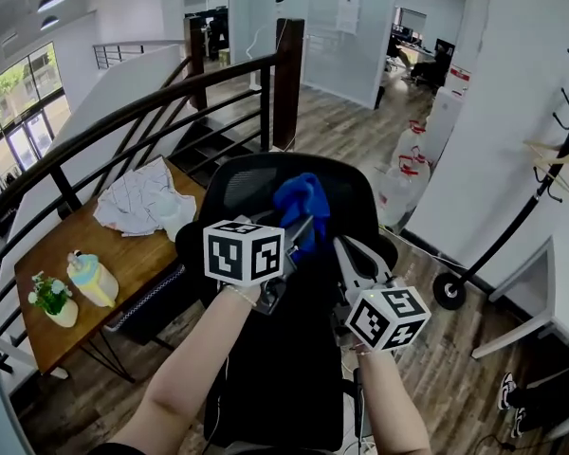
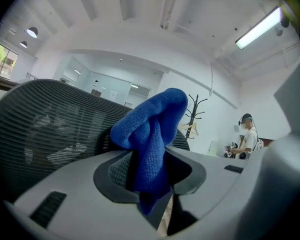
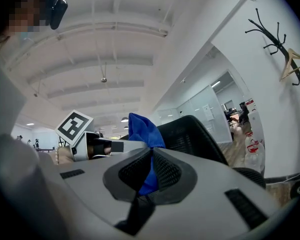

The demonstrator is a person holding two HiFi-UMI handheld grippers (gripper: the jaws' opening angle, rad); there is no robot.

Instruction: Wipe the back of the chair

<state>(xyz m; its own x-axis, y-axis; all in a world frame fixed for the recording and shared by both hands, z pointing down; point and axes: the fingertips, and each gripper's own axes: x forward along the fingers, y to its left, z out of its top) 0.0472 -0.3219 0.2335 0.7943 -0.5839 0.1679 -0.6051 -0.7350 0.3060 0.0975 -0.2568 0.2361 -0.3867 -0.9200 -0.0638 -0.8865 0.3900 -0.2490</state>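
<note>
Left claw (image 2: 151,166) around blue cloth (image 2: 152,121)

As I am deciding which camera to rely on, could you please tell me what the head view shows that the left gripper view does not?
Only the head view: the wooden table with its potted plant, and the stair railing. Only the left gripper view: a distant person and a ceiling strip light. Both: the blue cloth pinched by the left gripper, the mesh chair back and the coat stand.
</note>
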